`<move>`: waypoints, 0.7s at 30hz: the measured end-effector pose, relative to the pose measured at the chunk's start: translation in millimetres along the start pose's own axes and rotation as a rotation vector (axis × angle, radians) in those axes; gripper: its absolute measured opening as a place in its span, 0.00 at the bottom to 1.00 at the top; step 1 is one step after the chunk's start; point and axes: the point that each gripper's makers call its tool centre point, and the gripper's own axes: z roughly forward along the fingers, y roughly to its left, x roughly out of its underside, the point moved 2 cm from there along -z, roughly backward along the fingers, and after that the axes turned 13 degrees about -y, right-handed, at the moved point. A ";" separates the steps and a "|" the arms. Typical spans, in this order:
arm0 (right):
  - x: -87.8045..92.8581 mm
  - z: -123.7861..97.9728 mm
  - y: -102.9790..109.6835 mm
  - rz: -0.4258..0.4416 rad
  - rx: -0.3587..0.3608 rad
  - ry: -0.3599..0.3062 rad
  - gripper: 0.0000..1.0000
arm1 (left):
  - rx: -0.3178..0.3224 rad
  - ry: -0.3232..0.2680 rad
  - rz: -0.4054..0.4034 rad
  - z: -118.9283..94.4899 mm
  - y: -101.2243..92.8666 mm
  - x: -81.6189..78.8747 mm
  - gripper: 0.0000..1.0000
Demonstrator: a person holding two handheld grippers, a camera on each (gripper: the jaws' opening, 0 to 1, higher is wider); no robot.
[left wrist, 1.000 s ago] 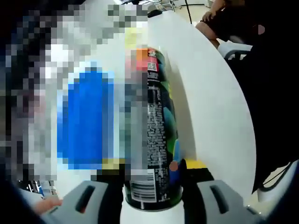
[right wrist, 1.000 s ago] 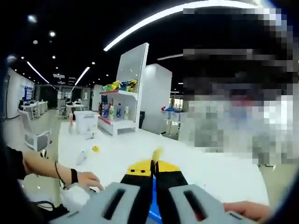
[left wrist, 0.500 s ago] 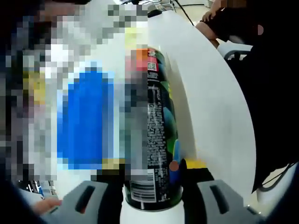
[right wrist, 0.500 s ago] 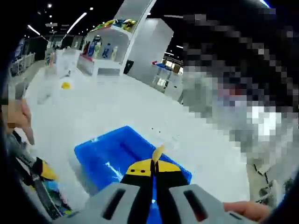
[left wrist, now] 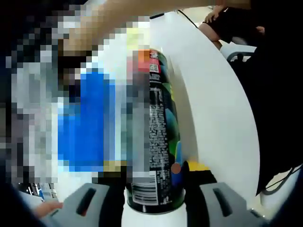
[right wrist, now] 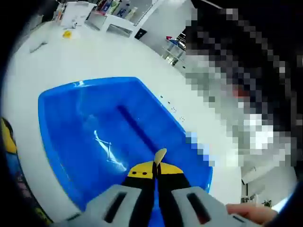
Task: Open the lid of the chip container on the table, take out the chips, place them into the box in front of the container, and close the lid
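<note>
A dark chip can (left wrist: 158,137) with a green and orange label and a barcode stands between the jaws of my left gripper (left wrist: 154,176), which is shut on its lower part. The can's top is blurred, so I cannot tell how the lid stands. The blue box (left wrist: 90,123) lies left of the can. My right gripper (right wrist: 155,166) hangs over the blue box (right wrist: 71,123), shut on a thin tan chip (right wrist: 160,155) that sticks out past its yellow tips. A sliver of the can (right wrist: 12,189) shows at the lower left edge.
The white table (right wrist: 94,56) stretches beyond the box, with a small yellow object (right wrist: 67,33) and a white container (right wrist: 75,12) at its far end. A person's arm (left wrist: 123,14) crosses above the can. Another person (left wrist: 227,23) sits past the table's curved edge (left wrist: 236,94).
The right gripper, still pinching the chip, has tipped down from facing the room to hang low over the blue box. An arm has come in above the can. The left gripper's hold is unchanged.
</note>
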 end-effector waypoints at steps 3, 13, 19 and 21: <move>0.8 0.9 -1.1 0.030 -0.014 -0.001 0.04 | 0.002 -0.001 -0.002 0.5 0.3 -0.1 0.49; -3.6 -7.6 3.4 0.127 -0.055 -0.061 0.19 | -0.003 -0.004 -0.002 1.1 0.7 -0.6 0.49; -11.6 -19.6 8.3 0.263 -0.091 -0.099 0.19 | -0.002 -0.002 -0.004 1.3 1.8 -0.1 0.49; -12.8 -24.9 8.5 0.275 -0.089 -0.105 0.19 | -0.001 -0.002 -0.004 1.3 1.9 0.0 0.49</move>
